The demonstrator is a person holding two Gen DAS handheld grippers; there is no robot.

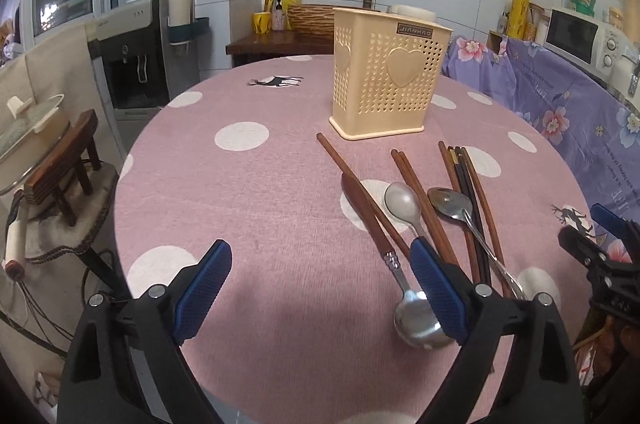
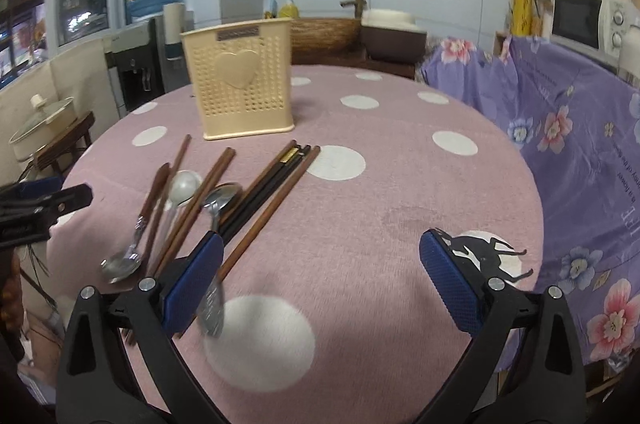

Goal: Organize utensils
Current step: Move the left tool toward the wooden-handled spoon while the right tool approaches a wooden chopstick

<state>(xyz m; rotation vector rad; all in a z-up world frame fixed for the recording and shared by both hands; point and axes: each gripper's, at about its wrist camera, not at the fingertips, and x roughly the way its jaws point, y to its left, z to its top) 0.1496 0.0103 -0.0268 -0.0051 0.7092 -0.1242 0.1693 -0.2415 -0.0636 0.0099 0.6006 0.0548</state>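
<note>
Just utensils [image 1: 424, 220] beside left hand-held gripper [image 1: 322, 282]

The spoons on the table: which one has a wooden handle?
The leftmost spoon. Its brown wooden handle points at the basket and its shiny bowl lies nearest the camera. The other two spoons, white and steel, have no wood.

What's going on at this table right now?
A person holds a hand-held gripper in each hand over a round table with a pink dotted cloth. The left hand-held gripper and the right hand-held gripper are both open and hold nothing. Spoons and chopsticks lie loose on the cloth in front of a cream holder, which stands upright. Whether anything is in the holder cannot be seen.
</note>
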